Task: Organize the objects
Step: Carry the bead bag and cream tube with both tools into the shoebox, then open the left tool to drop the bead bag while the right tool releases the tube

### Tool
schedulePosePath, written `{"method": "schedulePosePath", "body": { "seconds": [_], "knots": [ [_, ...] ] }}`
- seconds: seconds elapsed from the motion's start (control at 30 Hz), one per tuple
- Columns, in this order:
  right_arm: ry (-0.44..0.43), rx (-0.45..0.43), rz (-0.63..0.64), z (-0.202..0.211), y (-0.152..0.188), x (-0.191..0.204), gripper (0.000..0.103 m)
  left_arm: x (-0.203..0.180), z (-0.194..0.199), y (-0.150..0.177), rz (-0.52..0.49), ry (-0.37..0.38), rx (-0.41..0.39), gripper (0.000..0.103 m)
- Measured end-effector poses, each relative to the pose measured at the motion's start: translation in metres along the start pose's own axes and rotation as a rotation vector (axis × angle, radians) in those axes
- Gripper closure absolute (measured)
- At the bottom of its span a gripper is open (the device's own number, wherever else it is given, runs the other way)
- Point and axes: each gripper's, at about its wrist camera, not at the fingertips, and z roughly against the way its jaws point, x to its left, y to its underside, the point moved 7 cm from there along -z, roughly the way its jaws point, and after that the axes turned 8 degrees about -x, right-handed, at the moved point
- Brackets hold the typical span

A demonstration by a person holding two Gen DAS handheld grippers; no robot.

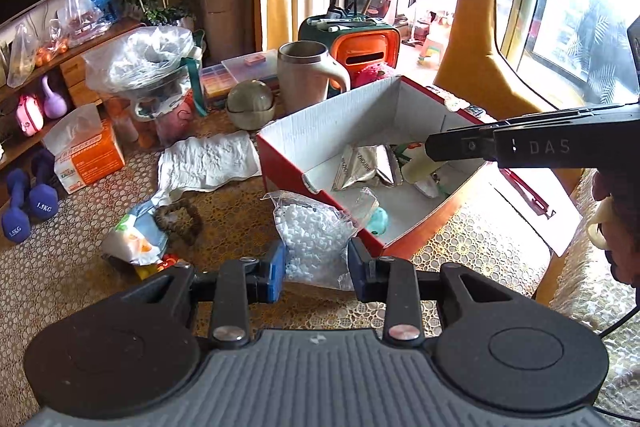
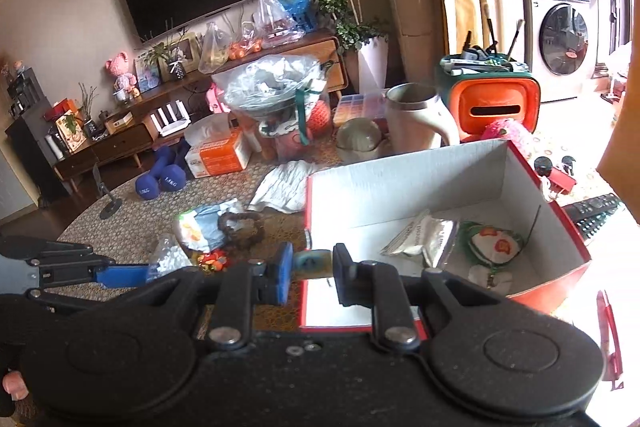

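A red cardboard box (image 1: 280, 163) with a white inside stands on the patterned table; it also shows in the right wrist view (image 2: 400, 163). It holds a silver foil packet (image 1: 360, 167), a teal toy (image 1: 378, 221) and small items. My left gripper (image 1: 316, 267) is open around a clear bag of white beads (image 1: 312, 231) in front of the box. My right gripper (image 2: 310, 267) is shut on a pale cream tube (image 1: 420, 167), with a teal end (image 2: 312, 261), held over the box's inside.
On the table lie a white cloth (image 1: 208, 163), a brown beaded bracelet (image 1: 180, 219), a crumpled snack bag (image 1: 136, 239), a steel mug (image 1: 308, 75), a ball in a bowl (image 1: 250, 103) and an orange tissue box (image 1: 88, 159). Blue dumbbells (image 1: 28, 203) lie at left. A remote (image 2: 596, 211) lies right of the box.
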Motion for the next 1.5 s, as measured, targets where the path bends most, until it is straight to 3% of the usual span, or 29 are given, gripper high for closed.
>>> {"method": "schedulePosePath", "body": {
  "seconds": [0.4, 0.67, 1.1, 1.5],
  "knots": [
    [0.119, 0.008, -0.054, -0.013, -0.002, -0.093, 0.083, -0.049, -0.077, -0.034, -0.053, 0.026, 0.079, 0.071],
    [0.122, 0.067, -0.069, -0.044, 0.012, -0.125, 0.083, -0.065, -0.137, -0.043, -0.085, 0.003, 0.151, 0.071],
    [0.021, 0.175, -0.055, -0.08, 0.037, -0.132, 0.083, -0.06, -0.214, -0.025, -0.088, -0.069, 0.291, 0.071],
    [0.024, 0.209, 0.053, -0.093, 0.048, -0.127, 0.083, -0.055, -0.246, -0.014, -0.067, -0.101, 0.393, 0.071]
  ]
}}
